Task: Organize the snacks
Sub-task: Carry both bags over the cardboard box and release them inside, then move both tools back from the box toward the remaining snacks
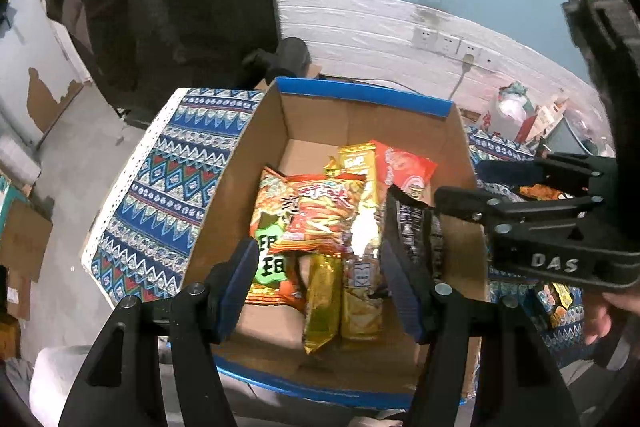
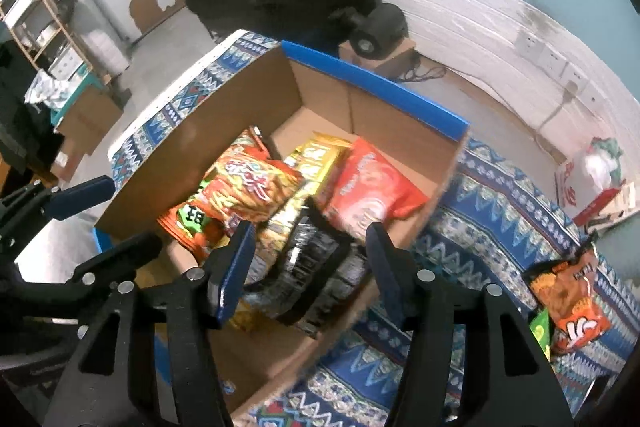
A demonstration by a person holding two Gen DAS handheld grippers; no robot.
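The right gripper [image 2: 310, 269] hangs open over the black bag [image 2: 316, 267] now lying in the box [image 2: 224, 131], so next it should fetch the orange bag [image 2: 568, 303] on the cloth [image 2: 492, 195].

**2 wrist cameras over 1 box**

Both fisheye views look steeply down along their own fingers, close above the open cardboard box [image 1: 224, 187] on the patterned cloth [image 2: 500, 211]. The left view faces the white-panelled wall [image 1: 360, 23]; the right view looks from further right. Both share the box and its snack packets.
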